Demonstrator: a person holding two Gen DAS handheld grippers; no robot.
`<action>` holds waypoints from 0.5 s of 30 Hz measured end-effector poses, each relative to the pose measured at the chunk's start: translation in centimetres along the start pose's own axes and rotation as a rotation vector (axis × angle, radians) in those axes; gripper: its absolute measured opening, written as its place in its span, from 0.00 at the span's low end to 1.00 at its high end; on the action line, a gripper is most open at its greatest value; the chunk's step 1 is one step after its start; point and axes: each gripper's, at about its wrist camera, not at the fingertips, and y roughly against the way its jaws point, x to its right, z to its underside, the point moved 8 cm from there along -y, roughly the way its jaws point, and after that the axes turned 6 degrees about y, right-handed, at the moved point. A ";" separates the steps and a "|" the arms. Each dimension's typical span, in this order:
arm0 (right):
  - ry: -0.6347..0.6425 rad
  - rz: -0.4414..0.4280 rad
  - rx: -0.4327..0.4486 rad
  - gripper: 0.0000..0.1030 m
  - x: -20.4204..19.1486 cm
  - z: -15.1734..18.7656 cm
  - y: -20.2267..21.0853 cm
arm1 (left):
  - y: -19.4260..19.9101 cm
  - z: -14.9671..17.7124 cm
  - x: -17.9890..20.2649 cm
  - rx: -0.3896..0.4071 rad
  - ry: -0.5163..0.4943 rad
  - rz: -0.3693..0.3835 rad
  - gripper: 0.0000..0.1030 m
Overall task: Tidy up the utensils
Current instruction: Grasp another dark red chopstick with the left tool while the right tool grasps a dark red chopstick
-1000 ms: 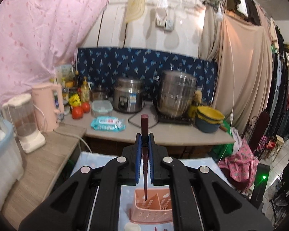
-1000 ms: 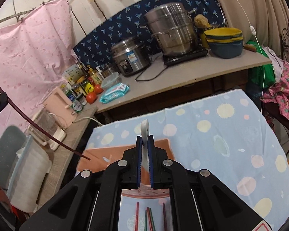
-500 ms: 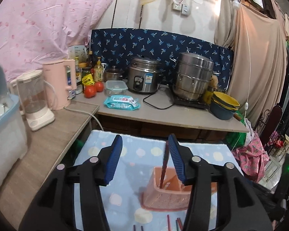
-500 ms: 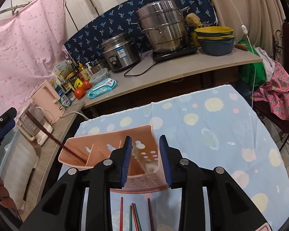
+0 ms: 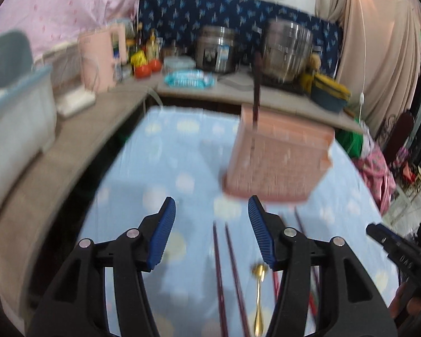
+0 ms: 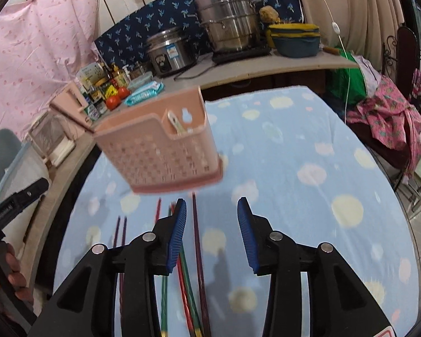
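A pink perforated utensil caddy (image 5: 278, 163) stands on the blue spotted tablecloth (image 5: 165, 174); it also shows in the right wrist view (image 6: 162, 157). A dark chopstick (image 5: 256, 84) stands upright in its left part. A white spoon (image 6: 178, 125) sits in its right compartment. My left gripper (image 5: 210, 233) is open and empty, low over two dark chopsticks (image 5: 224, 266) and a gold spoon (image 5: 258, 295). My right gripper (image 6: 212, 230) is open and empty above several red, green and dark chopsticks (image 6: 193, 275) lying in front of the caddy.
A counter (image 6: 266, 64) behind the table holds a rice cooker (image 6: 169, 52), a steel steamer pot (image 6: 230, 25), stacked bowls (image 6: 294, 39), wet wipes (image 6: 144, 94), tomatoes and bottles. A side shelf at left holds a pink kettle (image 5: 99, 56) and a blender. Clothes hang at right.
Both grippers have pulled back and dropped lower toward the table, still open. The dark chopstick and the white spoon stay in the caddy. The left view is now blurred.
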 end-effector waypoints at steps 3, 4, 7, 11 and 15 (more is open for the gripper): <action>0.017 0.014 -0.036 0.36 0.1 3.0 0.6 | -0.3 4.0 -0.5 -0.070 -0.006 -0.007 0.50; 0.021 0.017 -0.049 0.36 0.2 3.9 0.7 | -0.4 4.9 -0.6 -0.082 -0.006 -0.012 0.50; 0.033 0.019 -0.081 0.36 0.2 6.3 0.9 | -0.4 8.1 -1.2 -0.137 0.001 -0.015 0.50; 0.035 0.012 -0.126 0.36 -0.1 9.2 0.8 | -0.3 11.5 -1.8 -0.196 0.011 -0.023 0.50; 0.040 0.004 -0.152 0.36 -0.5 10.8 0.6 | 0.2 13.4 -2.0 -0.221 0.010 -0.023 0.50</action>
